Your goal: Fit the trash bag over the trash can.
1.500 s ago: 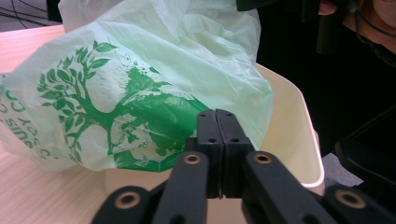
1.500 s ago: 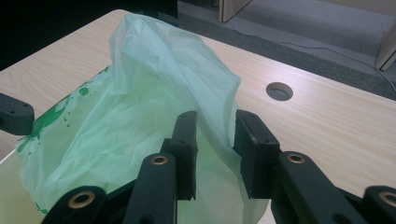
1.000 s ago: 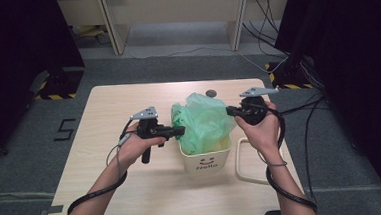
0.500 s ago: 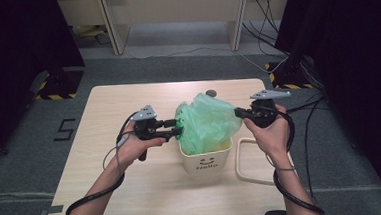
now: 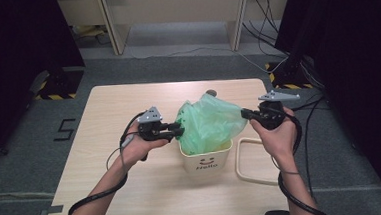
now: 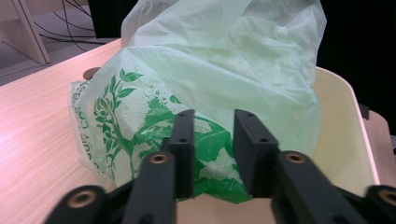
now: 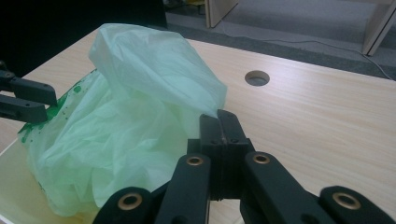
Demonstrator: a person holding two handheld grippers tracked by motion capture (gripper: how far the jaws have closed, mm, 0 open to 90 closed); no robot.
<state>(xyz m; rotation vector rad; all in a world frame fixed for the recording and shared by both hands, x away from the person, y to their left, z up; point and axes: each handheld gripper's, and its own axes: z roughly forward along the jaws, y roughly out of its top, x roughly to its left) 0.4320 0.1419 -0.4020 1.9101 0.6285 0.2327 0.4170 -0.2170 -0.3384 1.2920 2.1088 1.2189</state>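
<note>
- The green plastic bag (image 5: 209, 124) sits bunched in the cream bin (image 5: 206, 159) mid-tabletop (image 5: 108, 192), puffing above its rim.
- Right tool (image 5: 244, 114): jaws pressed together, pinching a corner of the bag and pulling it taut.
- Left tool (image 5: 180, 131): jaws parted at the printed side of the bag, having just been closing, with film showing between them but not squeezed.
- A cream ring-shaped lid (image 5: 254, 161) lies just beside the bin.

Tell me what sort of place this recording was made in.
Most likely a lab or a recording studio, not a home. A lone wooden table stands on grey carpet between black curtains, with hazard-striped stand bases and loose cables on the floor behind it.
</note>
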